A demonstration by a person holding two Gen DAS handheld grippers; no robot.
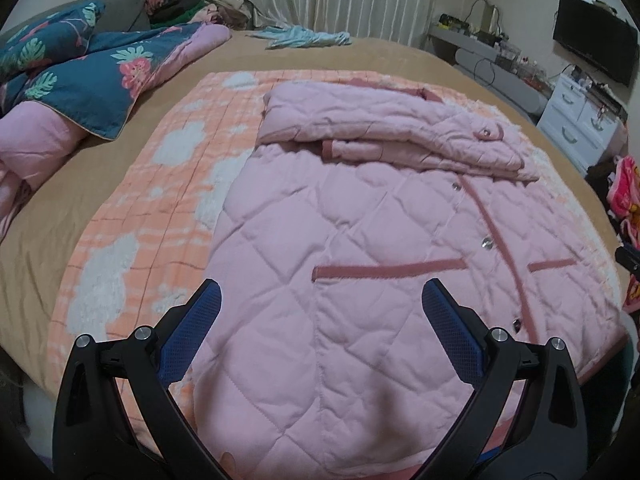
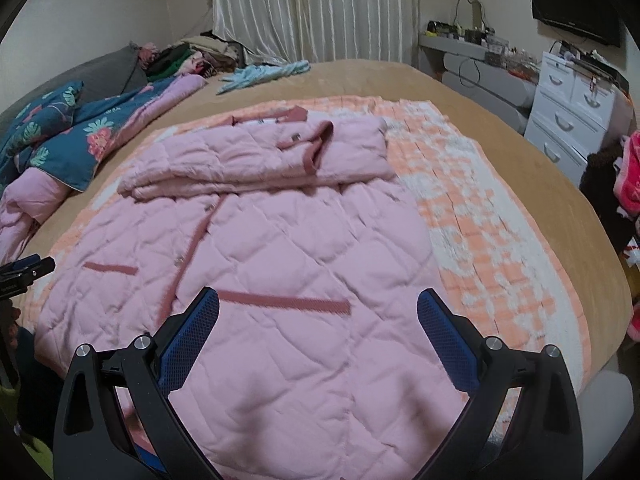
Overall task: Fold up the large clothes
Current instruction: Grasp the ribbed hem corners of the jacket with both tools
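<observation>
Both grippers hung spread and empty over the near hem of the pink quilted jacket [image 1: 360, 240]: left gripper [image 1: 320, 292] above its left half, right gripper [image 2: 318, 300] above its right. Jacket lay just ahead and below, long axis running away from the fingers, on a checked blanket [image 1: 160, 184]. Sleeves were already folded across the chest; buttoned front faced up.
</observation>
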